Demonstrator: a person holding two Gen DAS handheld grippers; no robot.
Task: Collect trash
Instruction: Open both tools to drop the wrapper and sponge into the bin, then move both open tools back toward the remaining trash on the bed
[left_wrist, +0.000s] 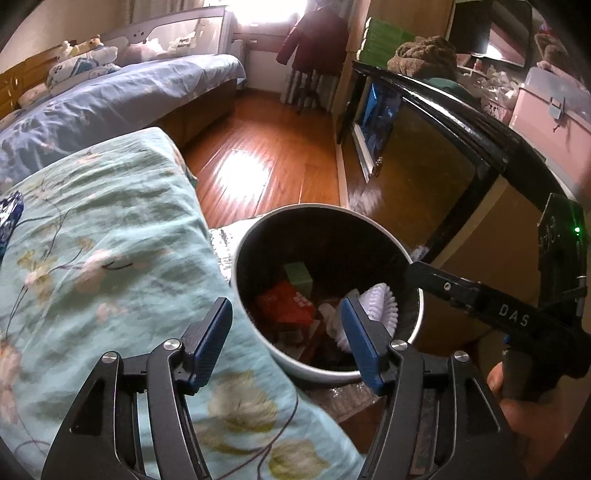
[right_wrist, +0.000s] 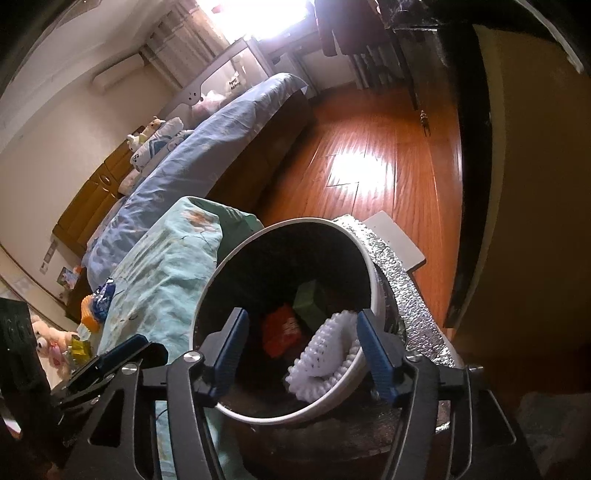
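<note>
A round trash bin with a white rim (left_wrist: 314, 207) (right_wrist: 299, 220) stands beside the bed. Inside lie a green box (left_wrist: 299, 277) (right_wrist: 310, 299), a red wrapper (left_wrist: 288, 306) (right_wrist: 282, 328) and a white foam net (left_wrist: 375, 310) (right_wrist: 325, 354). My left gripper (left_wrist: 286, 343) hangs open over the bin's near left rim and the quilt, nothing between its pads. My right gripper (right_wrist: 303, 354) is open above the bin's near rim, also empty. One right finger (left_wrist: 439, 282) reaches over the bin's right rim in the left wrist view.
A teal floral quilt (left_wrist: 110, 240) (right_wrist: 166, 266) lies left of the bin, with a blue wrapper (right_wrist: 105, 299) and other small litter on it. A silver foil mat (right_wrist: 406, 280) sits under the bin. A dark cabinet (left_wrist: 424, 155) stands to the right, wooden floor (left_wrist: 266, 155) beyond.
</note>
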